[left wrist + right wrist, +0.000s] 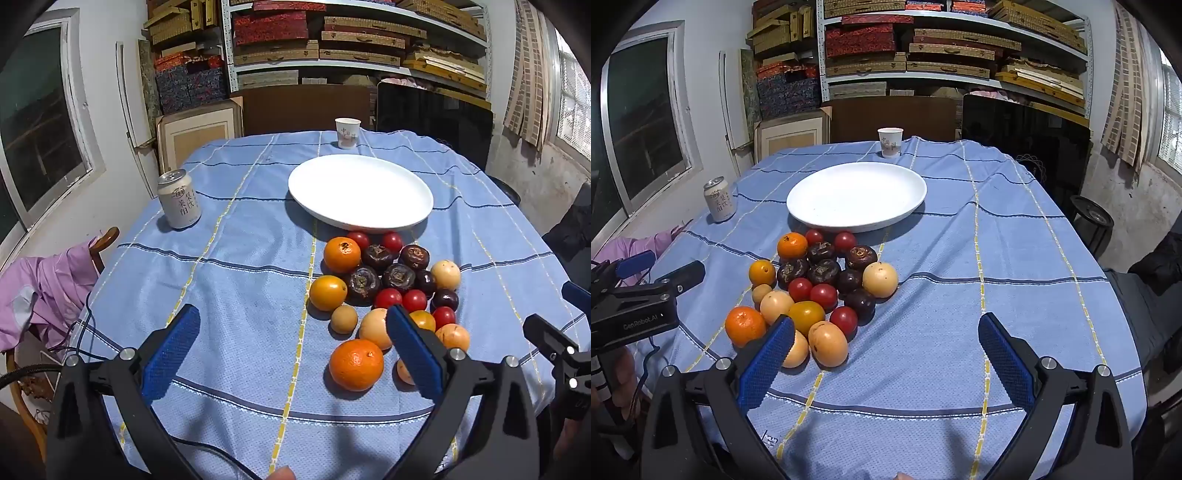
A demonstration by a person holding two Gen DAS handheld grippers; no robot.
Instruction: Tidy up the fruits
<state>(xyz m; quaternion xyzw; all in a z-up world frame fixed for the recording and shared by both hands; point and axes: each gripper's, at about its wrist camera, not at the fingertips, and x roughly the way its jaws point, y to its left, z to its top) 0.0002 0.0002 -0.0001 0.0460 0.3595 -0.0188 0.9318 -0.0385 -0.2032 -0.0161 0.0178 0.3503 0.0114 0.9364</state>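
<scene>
Two oranges [356,364], four mangosteens [398,277], one plate [360,192].

left black two-finger gripper with blue pads [293,350]: jaws spread wide, nothing between the pads, tilted downward | right black two-finger gripper with blue pads [886,354]: jaws spread wide, nothing gripped, tilted downward | both side by side, apart
</scene>
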